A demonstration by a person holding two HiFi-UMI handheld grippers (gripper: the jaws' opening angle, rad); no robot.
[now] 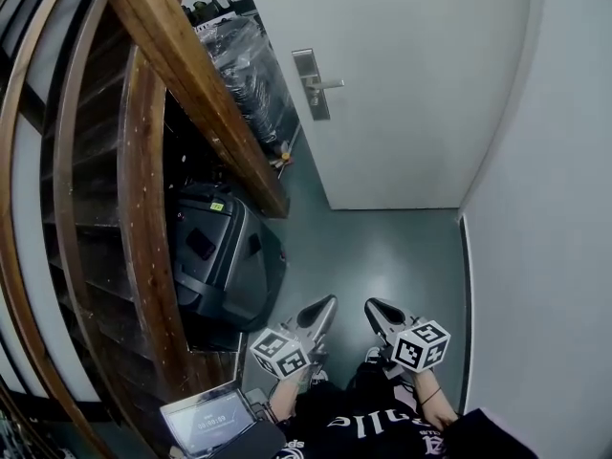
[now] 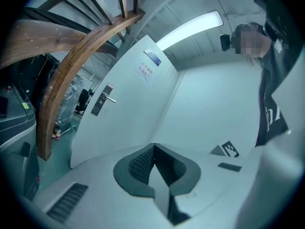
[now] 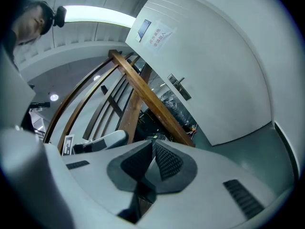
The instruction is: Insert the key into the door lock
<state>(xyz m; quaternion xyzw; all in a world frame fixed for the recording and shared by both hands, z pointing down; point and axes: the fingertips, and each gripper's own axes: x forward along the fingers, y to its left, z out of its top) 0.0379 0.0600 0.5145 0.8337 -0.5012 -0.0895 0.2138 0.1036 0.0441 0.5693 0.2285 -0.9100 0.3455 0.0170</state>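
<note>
Left fingers are pressed together at the tips with nothing between the ribbed pads. Right fingers are the same, tips touching and empty. No key shows in any view, so I can't say where it is. Both pairs are held low and side by side, close to the person's body, left and right, pointing forward over the floor. The door lock is well ahead of and above both pairs, a metal plate with a lever handle on the white door. From the left fingers it sits ahead-left, and from the right fingers ahead and slightly right. The keyhole is too small to make out. Left of the fingers are a wooden stair rail and a black case; a laptop sits behind-left. Handling guess: the key will be small, light, stiff metal and slick against the pads. Pinch it flat across the bow with the ribbed pad faces, blade sticking straight out. A loose grip will probably let it pivot on contact with the keyway. Step in hand: nothing is started, and the key has to be found and picked up first.
</note>
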